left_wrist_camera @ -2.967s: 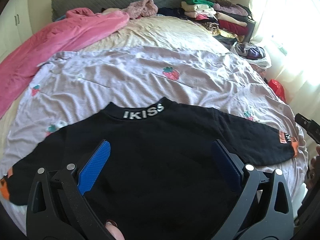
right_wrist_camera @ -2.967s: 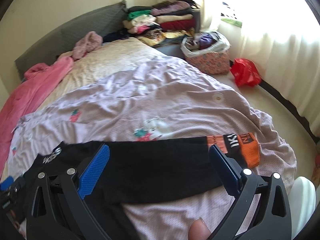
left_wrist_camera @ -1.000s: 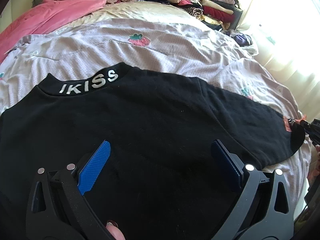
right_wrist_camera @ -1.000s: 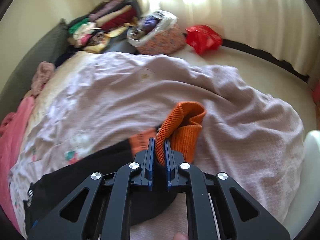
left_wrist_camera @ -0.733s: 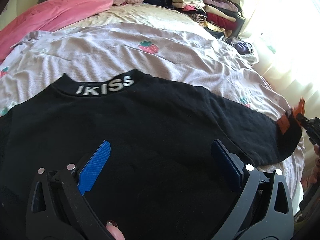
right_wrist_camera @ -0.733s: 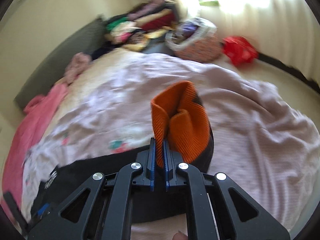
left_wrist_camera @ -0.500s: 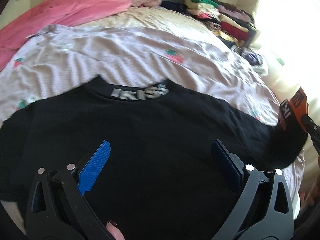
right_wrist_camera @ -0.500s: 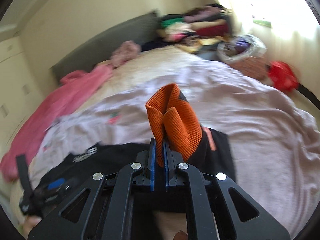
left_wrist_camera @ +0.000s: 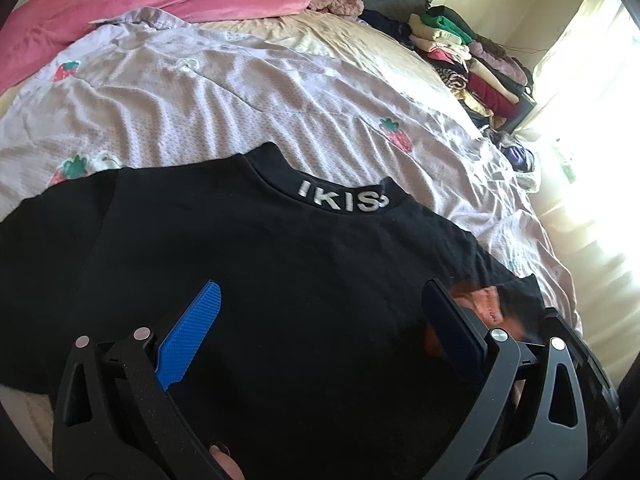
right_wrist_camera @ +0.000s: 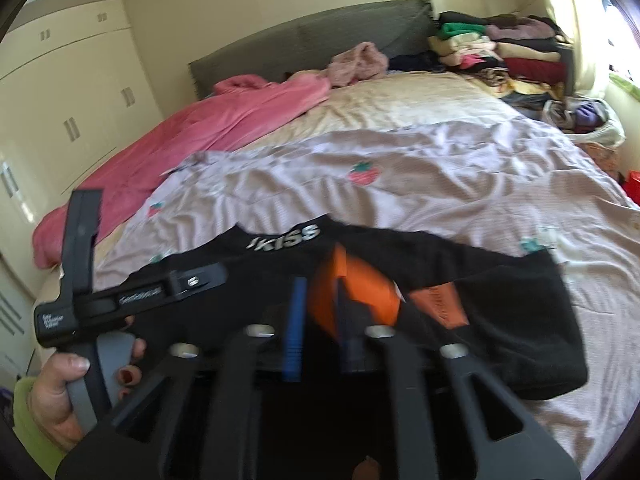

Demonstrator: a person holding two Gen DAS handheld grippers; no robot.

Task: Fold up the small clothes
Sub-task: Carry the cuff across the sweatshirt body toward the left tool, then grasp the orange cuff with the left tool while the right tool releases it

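The black top (left_wrist_camera: 280,280) lies flat on the bed (right_wrist_camera: 440,168). Over its near part the left hand-held gripper (left_wrist_camera: 320,332) hangs released, jaws wide, nothing between them. Just right of it, the right hand-held gripper (right_wrist_camera: 320,312) has just been opening; the orange cuff (right_wrist_camera: 356,296) sits between its parted pads, folded onto the top's body. Beyond the top's collar lies a pink blanket (right_wrist_camera: 208,132).

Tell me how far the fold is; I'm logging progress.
Done: the top lies flat, right sleeve folded across its body. In hand: the right gripper has just been opening its jaws, orange cuff between them; left gripper open. To do: the other sleeve, then the body.
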